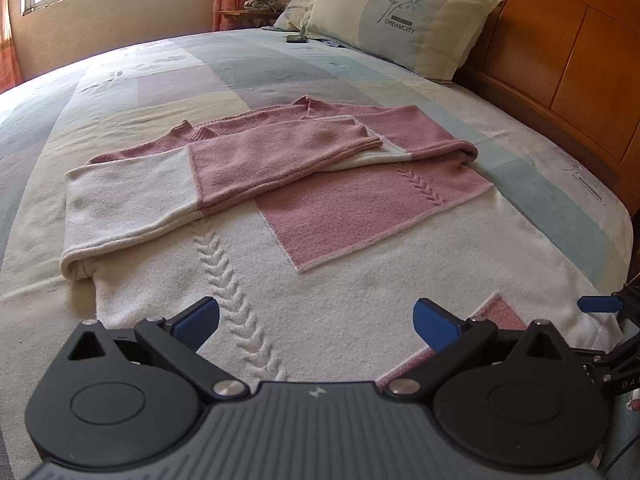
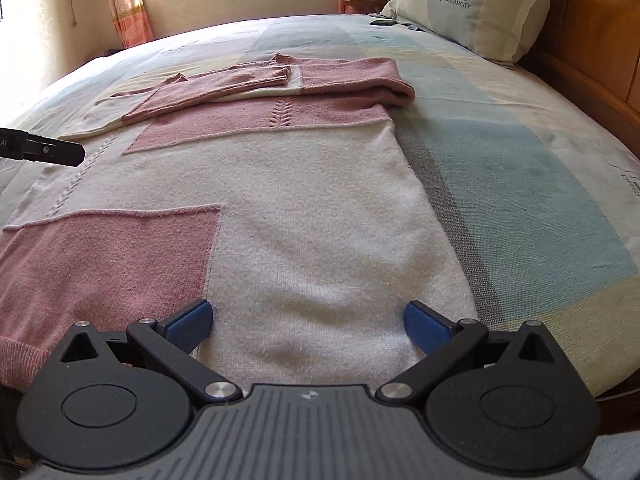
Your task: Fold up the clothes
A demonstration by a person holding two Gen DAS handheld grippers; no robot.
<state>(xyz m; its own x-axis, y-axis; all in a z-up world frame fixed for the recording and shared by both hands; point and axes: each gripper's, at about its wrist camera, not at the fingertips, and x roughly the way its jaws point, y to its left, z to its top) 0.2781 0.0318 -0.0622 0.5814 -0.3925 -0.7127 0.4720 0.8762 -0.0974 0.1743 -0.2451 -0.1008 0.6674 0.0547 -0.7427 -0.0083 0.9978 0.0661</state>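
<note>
- Both sleeves (image 1: 280, 156) already lie crossed over the chest of the pink-and-white sweater (image 1: 320, 240), which is spread flat on the bed (image 1: 560, 200), collar toward the pillow (image 1: 400, 20).
- Left gripper (image 1: 316, 322) and right gripper (image 2: 308, 320) hover at the hem end, jaws spread wide, holding nothing.
- Step in hand, likely: getting set to grab the hem (image 2: 320, 344).
- Next move calls for each gripper pinching a hem corner, then carrying the hem up toward the collar together, keeping the knit flat.

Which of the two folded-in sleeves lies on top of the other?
The sleeve with the white upper part and pink end, folded in from the left in the left wrist view, lies on top; the all-pink sleeve runs under it.
</note>
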